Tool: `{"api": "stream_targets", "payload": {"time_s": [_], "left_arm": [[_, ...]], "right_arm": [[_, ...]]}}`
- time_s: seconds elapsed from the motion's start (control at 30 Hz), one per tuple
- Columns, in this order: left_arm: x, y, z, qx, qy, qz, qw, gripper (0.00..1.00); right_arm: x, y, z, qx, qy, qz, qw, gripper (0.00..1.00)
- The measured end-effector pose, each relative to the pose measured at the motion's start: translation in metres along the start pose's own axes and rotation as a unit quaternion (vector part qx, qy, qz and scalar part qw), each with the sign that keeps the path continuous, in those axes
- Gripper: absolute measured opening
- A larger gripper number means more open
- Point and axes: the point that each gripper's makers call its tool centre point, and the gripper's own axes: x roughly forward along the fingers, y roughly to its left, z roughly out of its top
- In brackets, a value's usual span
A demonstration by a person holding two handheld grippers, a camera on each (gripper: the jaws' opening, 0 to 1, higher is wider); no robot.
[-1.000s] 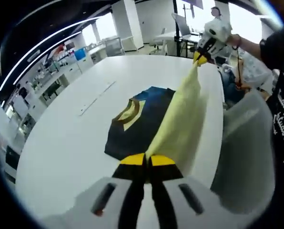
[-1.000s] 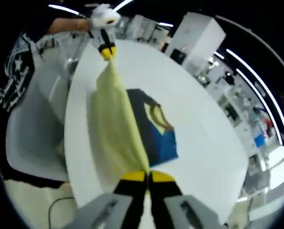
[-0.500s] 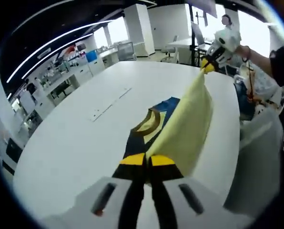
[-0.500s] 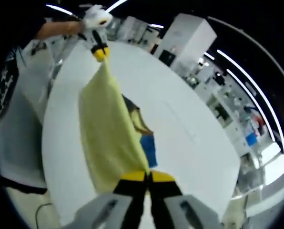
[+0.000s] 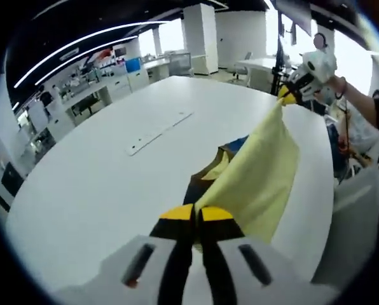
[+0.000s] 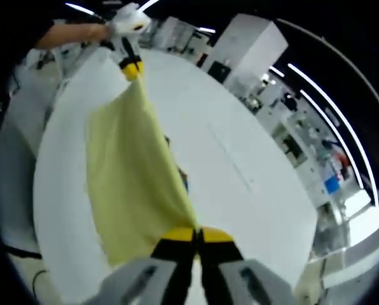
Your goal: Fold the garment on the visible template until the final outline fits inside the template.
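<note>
The pale yellow garment (image 5: 259, 175) hangs stretched above the white table (image 5: 100, 190), its long axis running from the left gripper (image 5: 197, 213) to the right gripper (image 6: 197, 235), each clamped on a corner; the dark blue template (image 5: 208, 178) lies beneath.

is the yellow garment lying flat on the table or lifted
Lifted. The yellow garment is held up by an edge stretched between the left gripper and right gripper, both shut on it, above the white table.
</note>
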Motion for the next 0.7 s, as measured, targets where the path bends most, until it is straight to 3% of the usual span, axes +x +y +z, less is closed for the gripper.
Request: {"api": "stream_targets", "payload": {"time_s": [0.17,0.23,0.33,0.53,0.7], "left_arm": [[0.017,0.008,-0.007,0.011,0.011,-0.007,0.9998,0.0],[0.026,0.012,-0.013,0.046,0.016,-0.018,0.9987,0.0],[0.035,0.02,-0.022,0.011,0.02,-0.018,0.9996,0.0],[0.056,0.027,-0.032,-0.001,0.03,-0.021,0.9993,0.0],[0.073,0.035,-0.045,-0.005,0.052,-0.021,0.9984,0.0]], "right_arm": [[0.018,-0.003,-0.005,0.012,0.007,-0.004,0.9999,0.0],[0.026,-0.003,-0.008,0.018,0.01,-0.003,0.9998,0.0],[0.039,-0.004,-0.01,0.028,0.004,-0.012,0.9995,0.0],[0.066,-0.008,-0.018,0.052,0.019,-0.016,0.9983,0.0],[0.085,-0.001,-0.026,0.044,0.045,0.002,0.998,0.0]]}}
